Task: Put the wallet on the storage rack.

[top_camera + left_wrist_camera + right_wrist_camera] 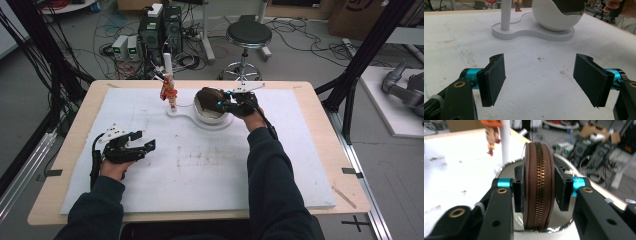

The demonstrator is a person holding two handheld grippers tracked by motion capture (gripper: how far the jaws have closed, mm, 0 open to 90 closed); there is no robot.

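1. Two hand-held grippers are in my feed. My right hand-held gripper (537,192) is pinching a round brown zippered case (537,182), one pad on each flat side, with the brass zipper running up the edge that faces the camera.
2. From the high view, that case (207,96) sits on edge at the rim of a white bowl (212,116), and the right hand-held gripper (226,104) reaches it from the bowl's right side.
3. The bowl stands on a white figure-eight base (534,35), which also carries a white upright post (506,15).
4. A small cowboy figurine (169,90) hangs beside the post at the far-left end of the base; in the right gripper view I see its head (492,132) just left of the post.
5. My left hand-held gripper (540,80) is spread wide with nothing between its pads, above the white foam mat (539,62).
6. In the high view, the left hand-held gripper (142,142) is near the mat's left part, well apart from the bowl.
7. The mat covers most of the wooden tabletop (320,105).
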